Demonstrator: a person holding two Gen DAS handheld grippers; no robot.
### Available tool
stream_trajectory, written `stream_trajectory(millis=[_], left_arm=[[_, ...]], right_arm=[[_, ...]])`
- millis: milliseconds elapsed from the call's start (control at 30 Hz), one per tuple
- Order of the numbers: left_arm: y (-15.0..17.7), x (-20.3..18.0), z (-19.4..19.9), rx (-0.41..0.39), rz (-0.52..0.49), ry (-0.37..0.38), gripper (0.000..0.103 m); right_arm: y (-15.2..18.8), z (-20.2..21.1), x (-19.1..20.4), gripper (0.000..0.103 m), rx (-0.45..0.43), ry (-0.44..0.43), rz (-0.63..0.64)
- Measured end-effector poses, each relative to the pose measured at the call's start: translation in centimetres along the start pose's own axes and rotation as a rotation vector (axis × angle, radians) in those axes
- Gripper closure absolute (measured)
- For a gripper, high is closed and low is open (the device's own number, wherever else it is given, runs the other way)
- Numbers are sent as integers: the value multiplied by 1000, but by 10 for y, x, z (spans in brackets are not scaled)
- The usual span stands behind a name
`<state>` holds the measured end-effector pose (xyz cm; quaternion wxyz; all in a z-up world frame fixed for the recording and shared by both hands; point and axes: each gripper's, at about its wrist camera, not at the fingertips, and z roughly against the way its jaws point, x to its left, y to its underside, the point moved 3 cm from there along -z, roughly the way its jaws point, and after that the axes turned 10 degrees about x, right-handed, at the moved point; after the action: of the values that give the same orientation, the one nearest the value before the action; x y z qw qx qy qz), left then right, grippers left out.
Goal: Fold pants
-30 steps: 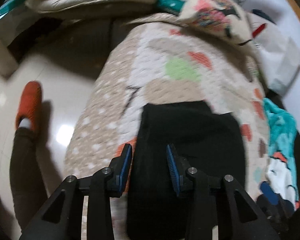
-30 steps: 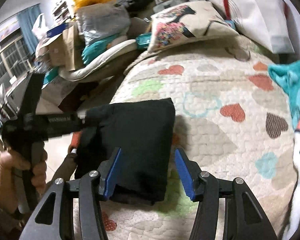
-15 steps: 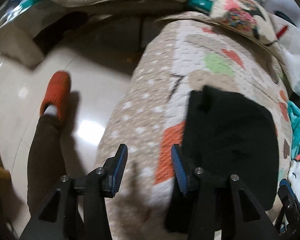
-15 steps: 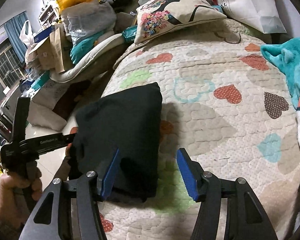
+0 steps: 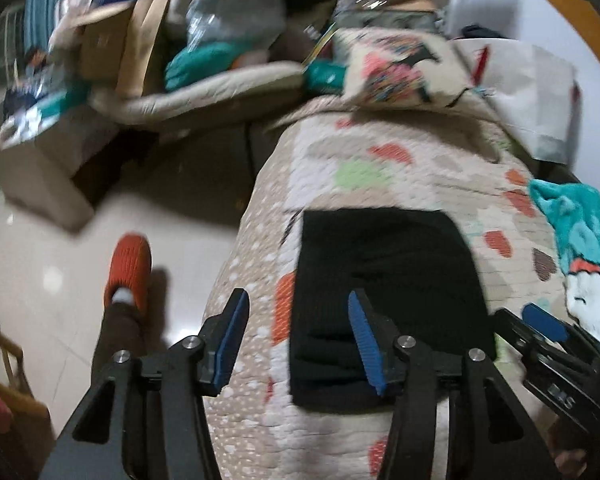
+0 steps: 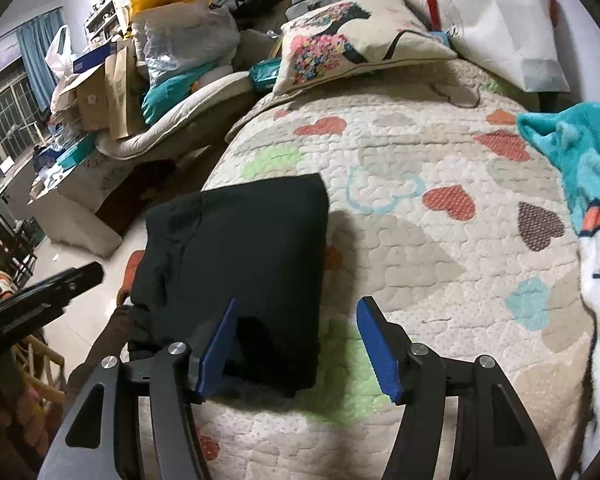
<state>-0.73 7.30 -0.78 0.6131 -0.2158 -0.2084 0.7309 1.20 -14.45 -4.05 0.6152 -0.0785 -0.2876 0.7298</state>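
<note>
Now: left tongs [image 5: 296, 336] swung back over pants [image 6: 240, 264], jaws wider, empty | right tongs [image 6: 296, 344] wide, empty | pants folded square at bed [image 6: 420, 240] edge | fold looks finished.

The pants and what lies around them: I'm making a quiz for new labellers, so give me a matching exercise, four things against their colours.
Things:
1. pants
2. slipper
3. blanket
4. pads on the right gripper's fingers

Colours:
A. teal
B. blue
C. black
D. orange

Pairs: 1-C, 2-D, 3-A, 4-B. The pants lie folded on the heart-print quilt; both the left gripper and the right gripper are open and hold nothing.
</note>
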Motion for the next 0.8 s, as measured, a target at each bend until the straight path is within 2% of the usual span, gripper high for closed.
stream_trajectory(millis=[133,367,633,800], left_arm=[[1,-20,22,-70,-65,0,45],[4,-45,59,-159,-142,18,43],[8,-66,88,-218,-199,61,40],[12,-73,92,-224,-216,66,39]], right_arm=[[-1,6,-11,35,-16,6,-54],[-2,12,-16,35,-35,8,-80],[-1,17,-14,35,-55,14,-73],[0,18,-15,34,-57,16,-78]])
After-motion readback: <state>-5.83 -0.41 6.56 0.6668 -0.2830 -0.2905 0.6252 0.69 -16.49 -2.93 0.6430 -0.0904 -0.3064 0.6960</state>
